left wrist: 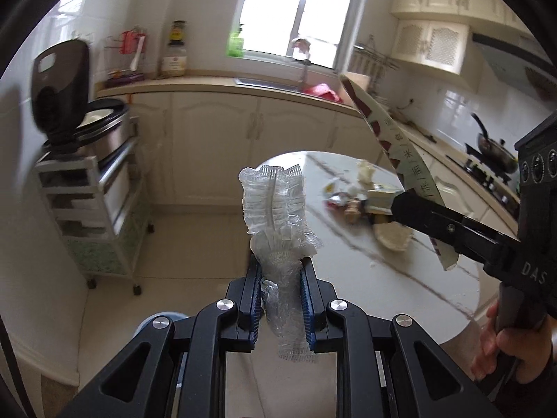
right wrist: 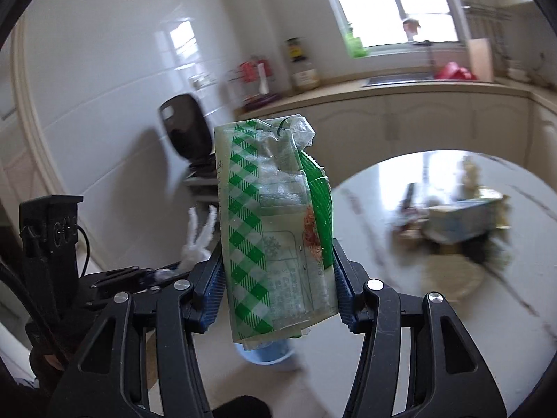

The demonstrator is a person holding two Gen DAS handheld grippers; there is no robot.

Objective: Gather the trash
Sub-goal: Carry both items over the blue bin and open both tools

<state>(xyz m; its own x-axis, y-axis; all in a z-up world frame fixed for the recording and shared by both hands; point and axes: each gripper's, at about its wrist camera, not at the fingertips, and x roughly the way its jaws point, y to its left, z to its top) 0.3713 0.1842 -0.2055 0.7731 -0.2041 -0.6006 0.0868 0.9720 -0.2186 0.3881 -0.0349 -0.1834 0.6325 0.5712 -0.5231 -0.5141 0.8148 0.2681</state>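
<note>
While upright in right tongs (right wrist: 278, 289) | green-checked wrapper (right wrist: 268, 216) | long axis vertical

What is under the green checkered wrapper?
Below the green checkered wrapper, which the right gripper holds, a blue round container peeks out on the floor. The wrapper covers most of it, so its inside stays hidden.

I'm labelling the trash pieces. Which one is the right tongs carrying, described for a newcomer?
Start at the round white table, then look just left of it at the right tongs. Clamped upright between them is a flattened clear plastic wrapper; its green-and-white checked stripe sets it apart from the left tongs' colourless crinkled plastic.
</note>
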